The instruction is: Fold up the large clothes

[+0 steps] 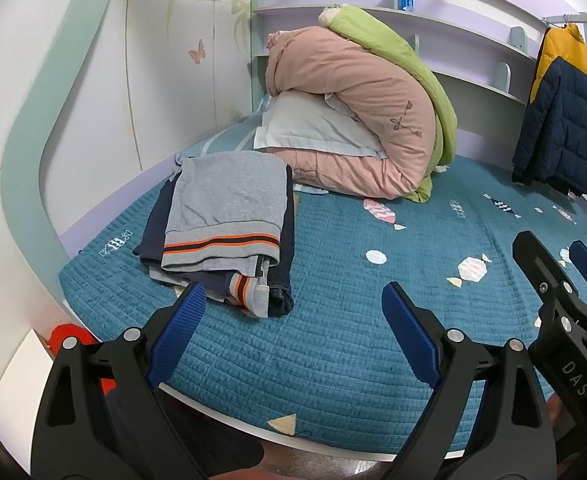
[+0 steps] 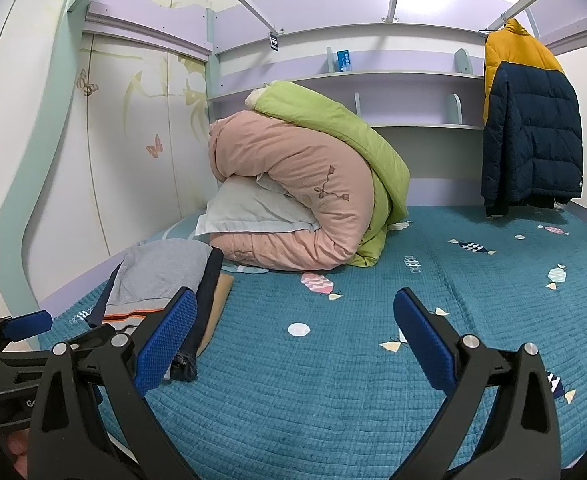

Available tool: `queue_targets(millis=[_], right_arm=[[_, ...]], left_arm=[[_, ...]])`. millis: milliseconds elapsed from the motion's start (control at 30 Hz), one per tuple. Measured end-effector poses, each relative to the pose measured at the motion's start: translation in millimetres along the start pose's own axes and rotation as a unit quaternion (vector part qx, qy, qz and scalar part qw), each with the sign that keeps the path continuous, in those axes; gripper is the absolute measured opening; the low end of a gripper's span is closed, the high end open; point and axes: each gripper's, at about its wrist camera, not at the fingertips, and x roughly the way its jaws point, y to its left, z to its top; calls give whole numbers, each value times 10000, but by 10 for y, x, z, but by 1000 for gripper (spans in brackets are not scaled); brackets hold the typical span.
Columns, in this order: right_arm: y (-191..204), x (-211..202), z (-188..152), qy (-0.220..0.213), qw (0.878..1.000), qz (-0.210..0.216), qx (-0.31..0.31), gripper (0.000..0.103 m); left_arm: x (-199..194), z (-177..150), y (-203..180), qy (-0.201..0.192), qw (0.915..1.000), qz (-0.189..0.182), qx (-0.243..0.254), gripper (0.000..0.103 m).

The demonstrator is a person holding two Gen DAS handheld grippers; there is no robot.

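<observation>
Hovering both tongs over the near edge of the bed [image 1: 333,340], I hold nothing: the left tongs [image 1: 293,332] are spread wide, and so are the right tongs [image 2: 293,344], each with bare quilt between its blue pads. The folded clothes [image 1: 225,232] sit in a stack on the left side of the bed, a grey top with orange stripes uppermost and dark pieces under it, just in front of the rolled pink duvet [image 1: 357,120] and the white pillow [image 1: 313,128] tucked inside it.

I judge this to be a pause between garments: the stack looks finished and no loose piece lies flat in front of me. The only unfolded large garment I can see is the yellow and navy jacket [image 2: 529,120] hanging at the far right, well apart from both tongs. If that is next, it calls for a long reach across, lifting it free and spreading it on the open quilt.

My left view shows the stack's layered front edges clearly, plus the other tongs at its right border. My right view shows a tan flat piece [image 2: 217,308] under the stack and the whole jacket.
</observation>
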Motion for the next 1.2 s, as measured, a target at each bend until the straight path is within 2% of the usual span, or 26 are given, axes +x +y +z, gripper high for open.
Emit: queue_targets(millis=[1200], right_arm=[[24,22,-26,42,10000,-8,-43,95]], left_arm=[[6,-59,-14,50,9999,88,-42,90]])
